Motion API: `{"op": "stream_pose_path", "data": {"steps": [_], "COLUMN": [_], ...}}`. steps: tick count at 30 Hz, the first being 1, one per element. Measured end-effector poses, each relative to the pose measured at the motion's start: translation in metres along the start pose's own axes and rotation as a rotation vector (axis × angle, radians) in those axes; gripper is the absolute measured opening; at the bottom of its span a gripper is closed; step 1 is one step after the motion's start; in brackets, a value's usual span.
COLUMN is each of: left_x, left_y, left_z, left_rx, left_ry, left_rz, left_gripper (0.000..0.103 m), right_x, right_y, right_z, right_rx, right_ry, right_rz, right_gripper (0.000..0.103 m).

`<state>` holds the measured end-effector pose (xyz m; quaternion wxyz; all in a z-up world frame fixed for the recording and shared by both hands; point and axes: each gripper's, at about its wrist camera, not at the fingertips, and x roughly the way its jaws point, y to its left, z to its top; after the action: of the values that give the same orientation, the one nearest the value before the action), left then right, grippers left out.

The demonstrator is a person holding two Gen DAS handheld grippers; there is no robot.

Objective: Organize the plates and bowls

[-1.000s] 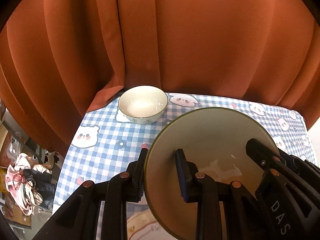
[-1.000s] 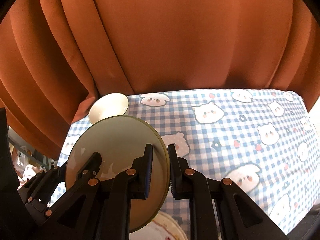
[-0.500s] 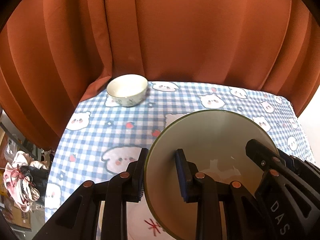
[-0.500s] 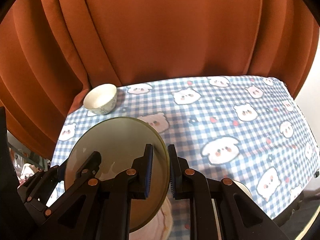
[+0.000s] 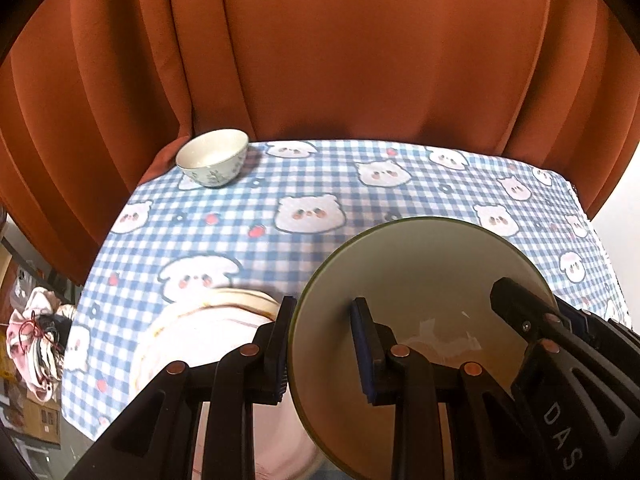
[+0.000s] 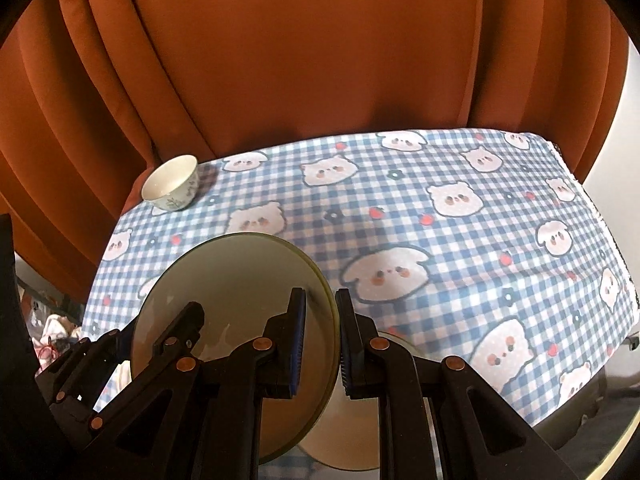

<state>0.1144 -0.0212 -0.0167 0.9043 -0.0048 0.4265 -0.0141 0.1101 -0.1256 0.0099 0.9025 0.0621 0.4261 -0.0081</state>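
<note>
- Plate [image 5: 420,280], pale cream with an olive-green rim, is up in the air over the near part of the surface [image 5: 320,184], tilted on edge, with both tongs on it.
- Left tongs [image 5: 322,344] are clamped on the plate's left rim: one pad behind the edge, the blue-faced pad against the inner face.
- Right tongs [image 6: 320,332] are pinched shut on the opposite rim, one pad on each side of the edge. You can see each pair of tongs poking in from the other camera too.
- Small white bowl [image 5: 212,158] with a leafy print on the outside sits upright at the far left corner of the surface, right against the orange curtain [image 5: 360,60] and well apart from the plate.
- Under the held plate there's another plate [image 5: 208,332], whitish with a brownish line near the rim, lying flat at the near edge. Kinda blurry, so can't say more about it.
- Blue-and-white checked cloth with cartoon bear faces covers the whole surface.
- Off the left side, down on the floor, a heap of pinkish clothes [image 5: 32,344].
</note>
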Motion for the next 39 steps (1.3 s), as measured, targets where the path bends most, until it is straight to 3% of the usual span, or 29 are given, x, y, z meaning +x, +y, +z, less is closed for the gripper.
{"op": "stream_pose_path", "data": {"steps": [16, 34, 39], "left_x": [0.018, 0.045, 0.048], "left_y": [-0.056, -0.061, -0.063], "left_z": [-0.039, -0.054, -0.06], "left_rx": [-0.048, -0.068, -0.065], "left_ry": [0.093, 0.202, 0.224], "left_rz": [0.031, 0.105, 0.111], "left_gripper": [0.026, 0.026, 0.026], "right_x": [0.019, 0.056, 0.057], "right_y": [-0.073, -0.082, -0.08], "right_z": [-0.031, -0.042, -0.045], "right_rx": [-0.026, -0.067, -0.107], "right_ry": [0.079, 0.174, 0.16], "right_rz": [0.047, 0.107, 0.098], "right_gripper": [0.018, 0.018, 0.019]}}
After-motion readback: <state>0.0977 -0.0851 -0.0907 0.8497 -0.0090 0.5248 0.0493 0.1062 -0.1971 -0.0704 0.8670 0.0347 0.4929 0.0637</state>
